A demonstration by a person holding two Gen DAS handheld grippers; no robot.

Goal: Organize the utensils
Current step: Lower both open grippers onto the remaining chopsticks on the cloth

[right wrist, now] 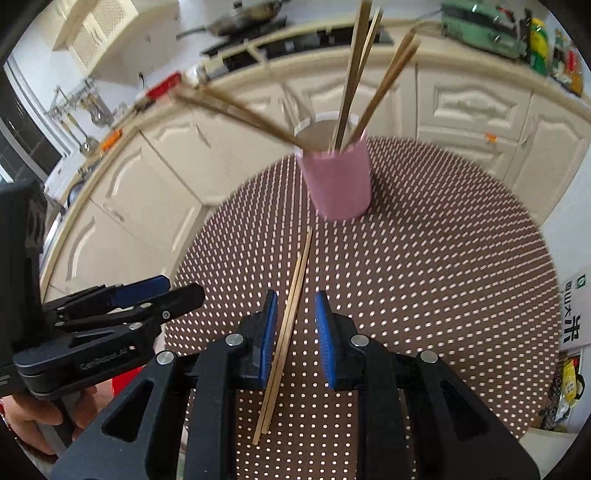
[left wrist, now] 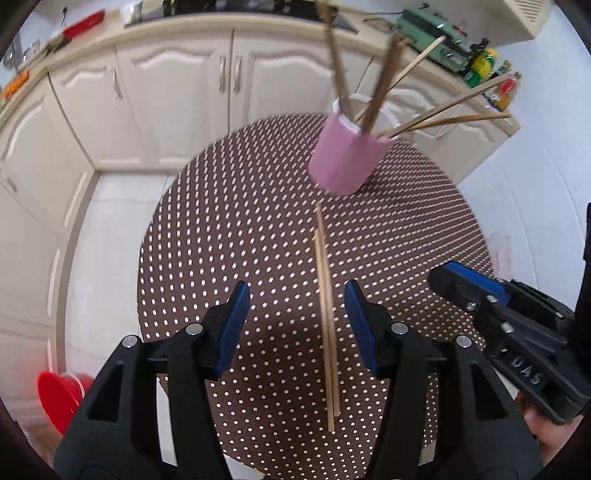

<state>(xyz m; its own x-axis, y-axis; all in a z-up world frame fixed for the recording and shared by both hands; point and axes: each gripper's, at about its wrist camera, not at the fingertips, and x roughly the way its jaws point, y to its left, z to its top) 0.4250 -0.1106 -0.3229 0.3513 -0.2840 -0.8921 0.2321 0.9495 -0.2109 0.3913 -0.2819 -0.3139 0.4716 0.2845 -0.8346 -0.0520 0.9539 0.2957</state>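
A pair of light wooden chopsticks [left wrist: 325, 317] [right wrist: 286, 328] lies side by side on the round brown dotted table [left wrist: 221, 221] [right wrist: 443, 258], pointing toward a pink cup [left wrist: 345, 162] [right wrist: 338, 181]. Several chopsticks stand in the cup, fanned outward. My left gripper [left wrist: 298, 326] is open, and the lying pair sits between its blue pads, nearer the right one, untouched. My right gripper [right wrist: 296, 332] straddles the same pair with a narrower gap, its pads not pressing. Each gripper shows in the other's view: the right gripper [left wrist: 448, 275] and the left gripper [right wrist: 181, 290].
Cream kitchen cabinets [left wrist: 166, 96] [right wrist: 461, 107] wrap around behind the table. On the counter are bottles [left wrist: 480, 66], a green appliance [right wrist: 480, 26] and a wok [right wrist: 255, 13]. A red bucket [left wrist: 59, 398] stands on the floor left; a printed box [right wrist: 572, 314] stands right.
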